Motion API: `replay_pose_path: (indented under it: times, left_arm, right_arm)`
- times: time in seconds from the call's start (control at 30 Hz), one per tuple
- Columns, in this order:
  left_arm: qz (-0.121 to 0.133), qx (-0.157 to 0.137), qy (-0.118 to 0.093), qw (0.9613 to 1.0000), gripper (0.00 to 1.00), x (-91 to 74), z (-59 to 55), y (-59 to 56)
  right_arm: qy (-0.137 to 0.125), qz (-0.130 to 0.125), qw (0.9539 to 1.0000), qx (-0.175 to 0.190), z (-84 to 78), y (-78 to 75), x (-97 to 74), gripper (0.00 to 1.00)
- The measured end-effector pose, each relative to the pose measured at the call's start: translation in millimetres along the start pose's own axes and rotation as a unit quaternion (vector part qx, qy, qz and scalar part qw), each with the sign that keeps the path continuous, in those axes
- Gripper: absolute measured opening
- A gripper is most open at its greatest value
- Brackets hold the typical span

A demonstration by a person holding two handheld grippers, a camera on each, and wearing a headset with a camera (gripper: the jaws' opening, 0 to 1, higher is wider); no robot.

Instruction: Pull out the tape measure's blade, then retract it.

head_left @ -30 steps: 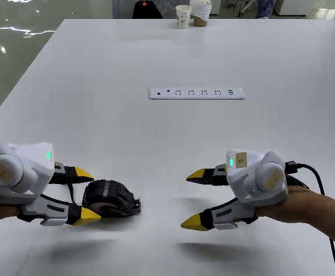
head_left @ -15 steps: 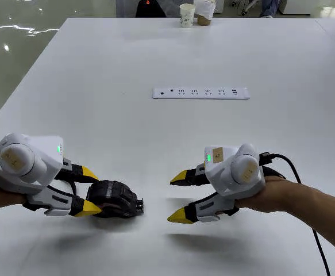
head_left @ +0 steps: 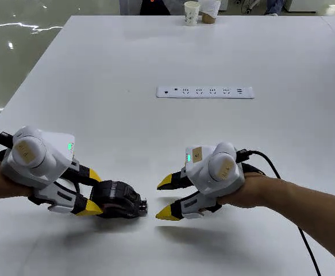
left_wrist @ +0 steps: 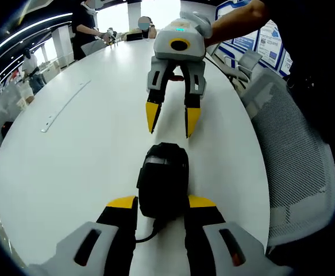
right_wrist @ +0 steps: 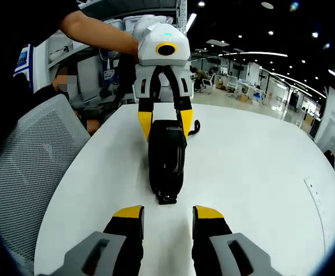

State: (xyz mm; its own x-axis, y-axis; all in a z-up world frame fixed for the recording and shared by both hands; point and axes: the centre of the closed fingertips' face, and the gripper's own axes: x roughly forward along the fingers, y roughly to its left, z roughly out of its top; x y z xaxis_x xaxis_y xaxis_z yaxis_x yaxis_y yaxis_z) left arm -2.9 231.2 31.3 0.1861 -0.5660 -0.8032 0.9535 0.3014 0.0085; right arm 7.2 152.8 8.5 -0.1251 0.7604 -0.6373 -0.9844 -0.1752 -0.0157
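A black tape measure (head_left: pixel 118 199) lies on the white table (head_left: pixel 156 57) near its front left. My left gripper (head_left: pixel 91 192) is shut on its body, one yellow-tipped finger on each side; the left gripper view shows the case (left_wrist: pixel 164 178) pinched between those tips. My right gripper (head_left: pixel 166 198) stands open just right of the case's blade end, tips apart and holding nothing. From the right gripper view the tape measure (right_wrist: pixel 167 152) points its blade hook (right_wrist: pixel 166 199) at my open right gripper (right_wrist: pixel 168 213), with the left gripper (right_wrist: pixel 165 122) behind it. The right gripper (left_wrist: pixel 172 118) faces the left one.
A white power strip (head_left: pixel 204 92) lies mid-table, well beyond both grippers. Paper cups (head_left: pixel 192 12) stand at the far edge. A mesh office chair (left_wrist: pixel 293 144) sits beside the table on the near side. The table's left edge (head_left: pixel 23 75) runs close to my left hand.
My right gripper has moved left, close to the tape measure's blade end. The left gripper's fingers have drawn in against the case.
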Motion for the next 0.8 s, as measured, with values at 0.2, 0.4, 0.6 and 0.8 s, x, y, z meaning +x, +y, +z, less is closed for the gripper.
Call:
replay_pose_path:
  times: [0.2, 0.4, 0.6, 0.8]
  left_arm:
    - [-0.006, 0.005, -0.001, 1.0, 0.25, 1.7, -0.5, -0.7]
    - [-0.007, 0.008, -0.005, 0.9999, 0.24, 1.5, -0.5, -0.5]
    - [-0.008, 0.004, -0.01, 0.9999, 0.23, 1.4, -0.5, -0.1]
    - [-0.007, 0.0, -0.01, 0.9999, 0.23, 1.6, -0.5, 0.1]
  right_arm:
    - [0.008, 0.014, 0.9999, -0.004, 0.0, 2.3, 10.1, 0.28]
    - [0.012, 0.021, 0.9997, -0.006, 1.3, 1.8, 19.3, 0.25]
    - [0.019, 0.021, 0.9996, -0.009, 0.7, -0.6, 25.9, 0.17]
    - [0.024, 0.021, 0.9994, -0.011, -0.7, -0.2, 31.2, 0.15]
